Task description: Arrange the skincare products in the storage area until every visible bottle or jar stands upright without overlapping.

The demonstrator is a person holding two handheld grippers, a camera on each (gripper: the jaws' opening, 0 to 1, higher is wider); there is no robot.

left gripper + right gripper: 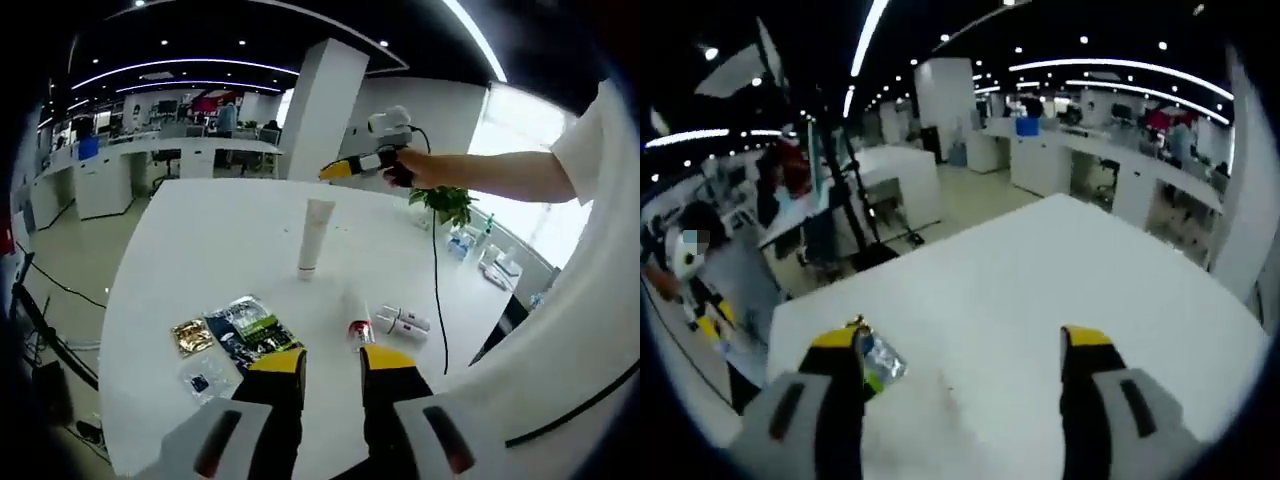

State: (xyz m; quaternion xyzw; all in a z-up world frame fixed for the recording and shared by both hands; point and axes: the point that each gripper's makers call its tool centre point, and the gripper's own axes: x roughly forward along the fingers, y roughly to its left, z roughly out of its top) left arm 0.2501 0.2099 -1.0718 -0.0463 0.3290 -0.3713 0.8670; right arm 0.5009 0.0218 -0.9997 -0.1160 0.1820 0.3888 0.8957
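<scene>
White table point(200, 230): upright tube point(315, 236), sachets point(235, 335), small bottles point(400, 322).

Upright tube point(315, 236) behind sachets point(240, 332)

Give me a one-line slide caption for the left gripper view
Left gripper open above sachets and small lying tubes; a white tube stands upright mid-table, right gripper beyond.

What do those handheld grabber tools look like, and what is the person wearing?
Each tool has two dark jaws capped with yellow tips and grey housings with dark oval slots: the left gripper and the right gripper. In the left gripper view, the right gripper trails a black cable. The person wears a white short sleeve.
</scene>
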